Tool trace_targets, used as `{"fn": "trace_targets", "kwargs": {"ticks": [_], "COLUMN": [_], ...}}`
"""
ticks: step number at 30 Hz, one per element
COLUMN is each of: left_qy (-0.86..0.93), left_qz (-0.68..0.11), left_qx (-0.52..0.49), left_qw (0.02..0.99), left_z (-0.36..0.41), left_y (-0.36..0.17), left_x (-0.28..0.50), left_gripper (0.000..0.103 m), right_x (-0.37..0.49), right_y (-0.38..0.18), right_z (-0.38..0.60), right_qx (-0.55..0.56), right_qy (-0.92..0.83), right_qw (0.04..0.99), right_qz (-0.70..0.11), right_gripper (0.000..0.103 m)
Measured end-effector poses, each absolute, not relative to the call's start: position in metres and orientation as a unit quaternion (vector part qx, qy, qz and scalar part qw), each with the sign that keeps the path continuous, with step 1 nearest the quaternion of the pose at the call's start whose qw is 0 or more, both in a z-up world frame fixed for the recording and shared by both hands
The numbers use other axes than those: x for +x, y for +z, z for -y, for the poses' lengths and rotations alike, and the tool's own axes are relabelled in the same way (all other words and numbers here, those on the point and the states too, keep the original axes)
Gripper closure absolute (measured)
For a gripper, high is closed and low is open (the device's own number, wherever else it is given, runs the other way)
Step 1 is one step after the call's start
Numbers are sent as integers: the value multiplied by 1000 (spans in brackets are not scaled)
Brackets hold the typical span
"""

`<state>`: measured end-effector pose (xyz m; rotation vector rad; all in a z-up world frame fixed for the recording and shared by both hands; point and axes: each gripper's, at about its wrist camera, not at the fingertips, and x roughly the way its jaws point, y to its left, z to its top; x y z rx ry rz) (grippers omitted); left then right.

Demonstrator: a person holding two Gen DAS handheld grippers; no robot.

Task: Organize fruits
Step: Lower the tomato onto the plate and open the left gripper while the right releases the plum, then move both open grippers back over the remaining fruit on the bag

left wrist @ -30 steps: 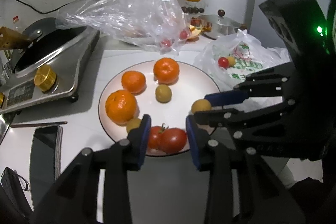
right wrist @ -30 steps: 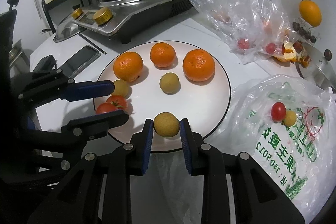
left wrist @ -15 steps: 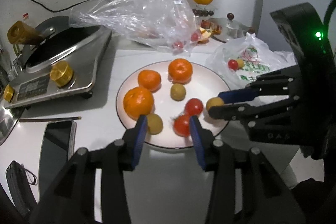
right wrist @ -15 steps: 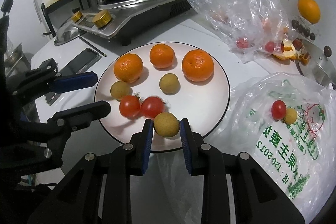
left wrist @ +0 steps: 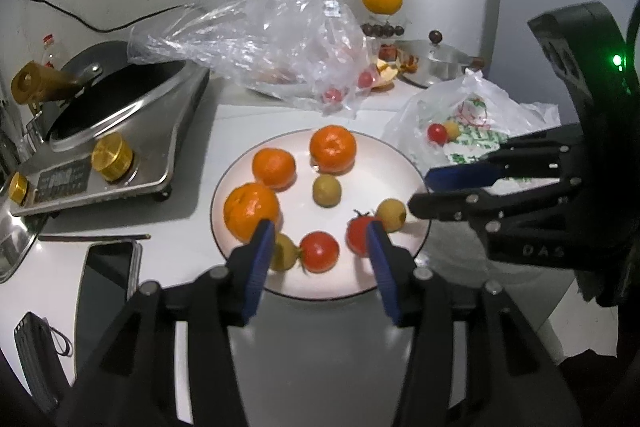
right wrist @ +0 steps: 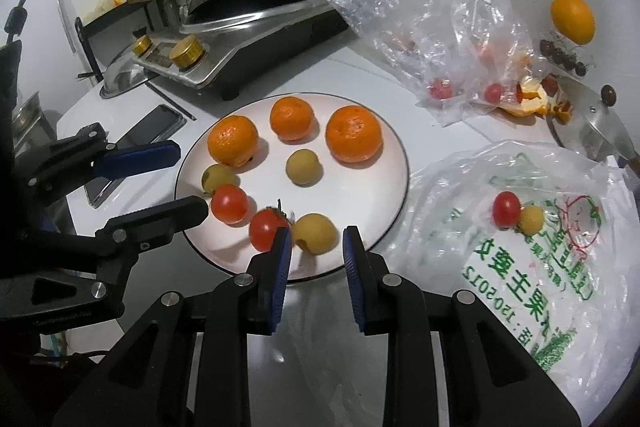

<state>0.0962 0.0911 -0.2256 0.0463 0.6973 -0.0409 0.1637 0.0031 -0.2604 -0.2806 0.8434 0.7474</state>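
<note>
The left gripper [left wrist: 318,241] hovered at the near left, its jaws spread wide and empty. The right gripper [right wrist: 316,247] hung at the near right, jaws parted, gripping nothing.

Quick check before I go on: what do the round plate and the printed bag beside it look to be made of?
Round white plate with a thin dark rim: probably glazed ceramic; smooth, rigid, softly glossy, though melamine could look alike. White bag with green print: thin plastic film; crinkled, semi-translucent, shiny along its folds, with a red tomato resting on it.
</note>
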Motion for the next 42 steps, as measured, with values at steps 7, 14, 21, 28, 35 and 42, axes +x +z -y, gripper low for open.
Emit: {"fn": "trace_targets", "kwargs": {"ticks": [7,14,21,28,35,42], "left_qy": [-23,-27,-30,-33,-37,-42], "left_qz": [-339,-338,-337,-338,-339,-342], "left_qx": [28,35,42,48,53,59], "left_qw": [940,940,940,939,938,937], "left_z": [-79,-65,-50,-36,-22,-8], "left_y": [-221,-217,-214,-211,-210,-210], "left_x": [100,103,107,113,121,130], "left_gripper": [54,54,54,54,54,54], "right_x": [166,167,169,171,176,182], "right_y": [-253,-248,-245,-242,-241,-243], "right_z": [14,31,48,65,84,100], "right_qx": [-125,-118,-110,-101,-91,-83], "right_qy": [343,336,330,325,319,314], "right_qw": [845,851,857,862,866,869], "right_qz": [-391,-385,-380,-376,-373,-373], "right_gripper": [75,75,75,75,75,75]}}
